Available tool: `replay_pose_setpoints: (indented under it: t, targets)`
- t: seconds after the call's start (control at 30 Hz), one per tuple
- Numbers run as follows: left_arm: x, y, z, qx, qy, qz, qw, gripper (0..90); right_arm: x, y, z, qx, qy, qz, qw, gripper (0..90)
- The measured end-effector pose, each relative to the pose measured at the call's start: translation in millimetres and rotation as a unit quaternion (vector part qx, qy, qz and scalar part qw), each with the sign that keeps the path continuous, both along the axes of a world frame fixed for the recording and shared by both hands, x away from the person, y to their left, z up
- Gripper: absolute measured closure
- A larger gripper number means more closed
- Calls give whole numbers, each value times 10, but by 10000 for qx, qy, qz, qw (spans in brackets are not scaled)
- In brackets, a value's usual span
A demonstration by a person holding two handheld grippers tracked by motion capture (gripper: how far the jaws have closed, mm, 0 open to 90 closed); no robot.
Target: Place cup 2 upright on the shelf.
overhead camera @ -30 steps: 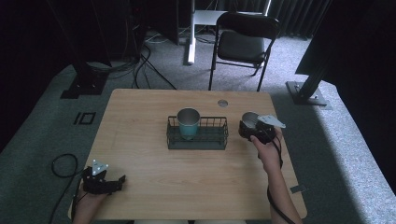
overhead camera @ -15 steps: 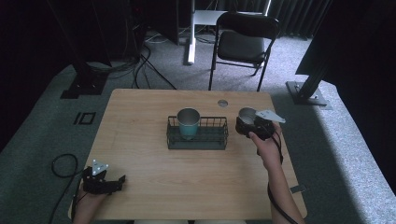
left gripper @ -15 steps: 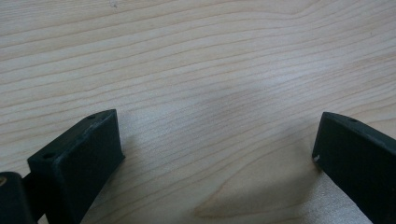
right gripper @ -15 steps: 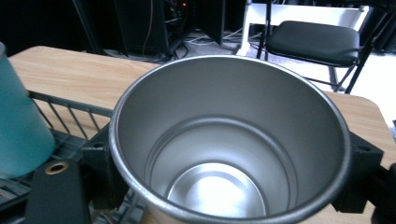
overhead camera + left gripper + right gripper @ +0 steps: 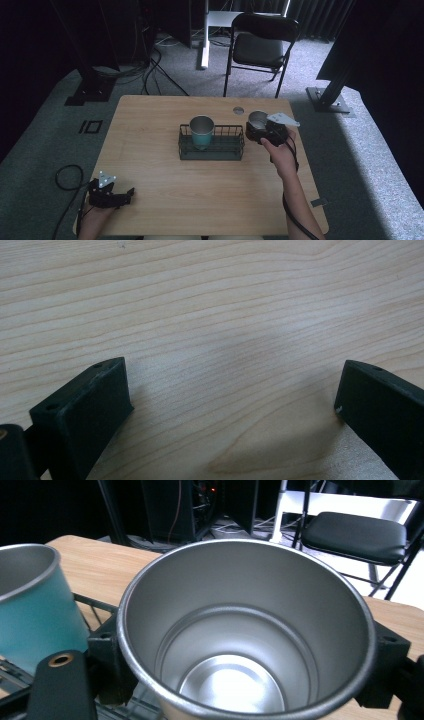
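Leftward since a second ago, my right gripper [image 5: 261,131], clamped on the steel cup [image 5: 258,120], nears the wire basket [image 5: 212,149]; I'd lift clear over its rim beside the teal cup [image 5: 202,132], left gripper [image 5: 120,196] idle, jaws apart.

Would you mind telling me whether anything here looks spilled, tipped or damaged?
Nothing stands out. The teal cup stands upright in the wire basket, and the right gripper holds an upright, empty steel cup beside the basket. The left gripper rests open on the table.
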State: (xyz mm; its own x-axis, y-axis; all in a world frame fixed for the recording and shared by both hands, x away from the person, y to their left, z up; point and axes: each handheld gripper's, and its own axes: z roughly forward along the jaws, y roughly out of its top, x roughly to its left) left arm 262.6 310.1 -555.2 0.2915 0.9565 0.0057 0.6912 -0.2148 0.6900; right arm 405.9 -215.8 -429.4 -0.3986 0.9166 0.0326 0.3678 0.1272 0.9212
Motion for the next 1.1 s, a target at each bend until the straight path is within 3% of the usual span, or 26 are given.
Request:
replay_pose_setpoints:
  t: [1.1]
  targets:
    - [0, 0, 0, 1, 1, -1, 10000, 20, 17, 564, 89, -44, -27, 607, 9981, 182]
